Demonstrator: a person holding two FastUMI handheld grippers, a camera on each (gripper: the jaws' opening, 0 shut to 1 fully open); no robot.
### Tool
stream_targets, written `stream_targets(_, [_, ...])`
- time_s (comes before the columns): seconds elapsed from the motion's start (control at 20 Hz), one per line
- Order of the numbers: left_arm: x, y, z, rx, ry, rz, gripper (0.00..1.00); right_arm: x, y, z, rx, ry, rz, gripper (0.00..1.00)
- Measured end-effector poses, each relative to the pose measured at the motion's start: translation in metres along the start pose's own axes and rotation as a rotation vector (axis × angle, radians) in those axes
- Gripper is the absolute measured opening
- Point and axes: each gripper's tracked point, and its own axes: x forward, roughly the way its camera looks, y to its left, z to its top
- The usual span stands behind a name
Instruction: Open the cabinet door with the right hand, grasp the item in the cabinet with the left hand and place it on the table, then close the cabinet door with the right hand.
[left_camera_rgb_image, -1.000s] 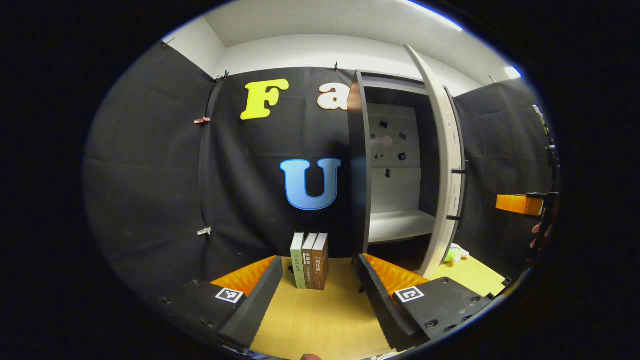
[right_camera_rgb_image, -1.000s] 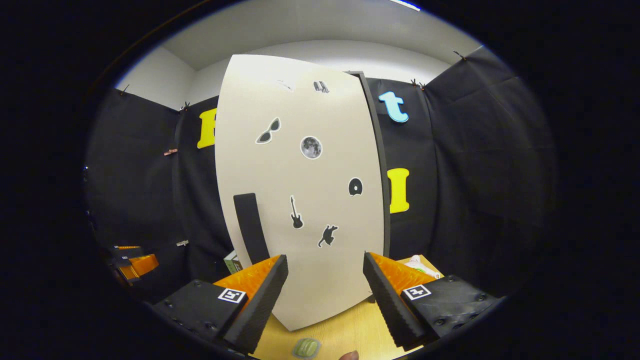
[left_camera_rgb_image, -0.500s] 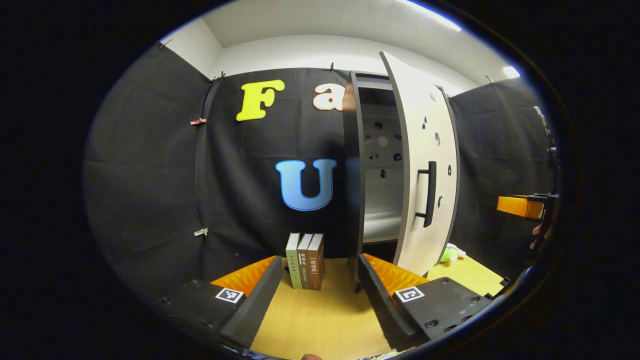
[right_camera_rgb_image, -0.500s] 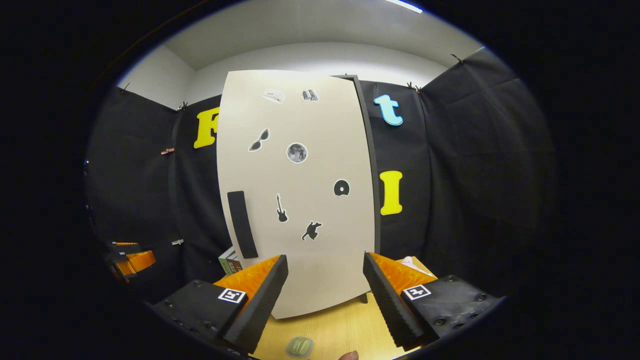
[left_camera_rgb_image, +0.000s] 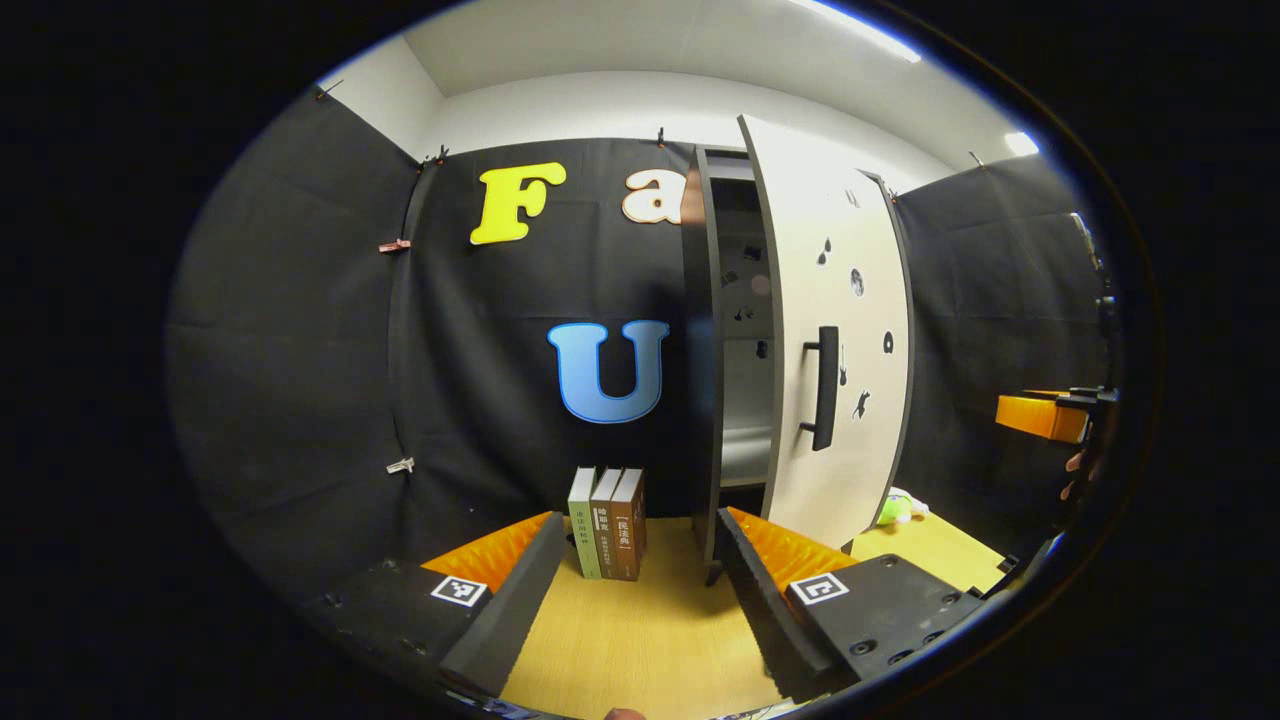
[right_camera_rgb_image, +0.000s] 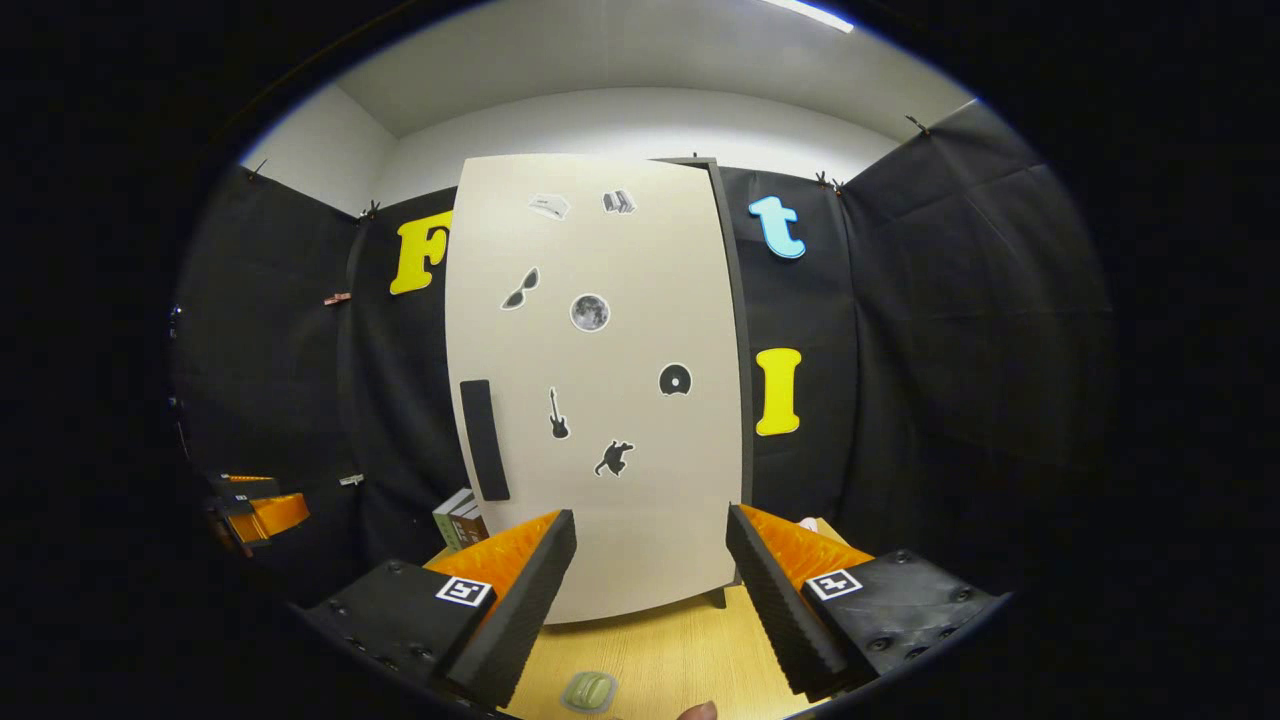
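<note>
Cabinet door (right_camera_rgb_image: 600, 380) is seen nearly closed with a gap left at the handle (left_camera_rgb_image: 826, 388) side, item (right_camera_rgb_image: 588, 690) laid on the bench (right_camera_rgb_image: 660, 655), both tongs, left (left_camera_rgb_image: 640, 590) and right (right_camera_rgb_image: 650, 590), held spread and empty, clear of the door.

Cabinet door (right_camera_rgb_image: 600, 400) cream, dotted with black stickers; handle (right_camera_rgb_image: 484, 440) black. Cabinet frame (left_camera_rgb_image: 700, 340) dark grey. Table (left_camera_rgb_image: 640, 640) pale wood-grain. Books (left_camera_rgb_image: 607, 522) green, brown. Item (right_camera_rgb_image: 587, 691) pale green.

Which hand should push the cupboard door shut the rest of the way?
Probably the right. The right gripper faces the cabinet door squarely, jaws open and empty. The left gripper points at the books beside the cabinet, and sees the door still ajar.
</note>
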Motion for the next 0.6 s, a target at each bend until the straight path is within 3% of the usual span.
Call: stream_targets(0.6, [-0.003, -0.009, 0.001, 0.005, 0.004, -0.012, 0.94, -0.011, 0.0, 0.002, -0.018, -0.008, -0.002, 0.98])
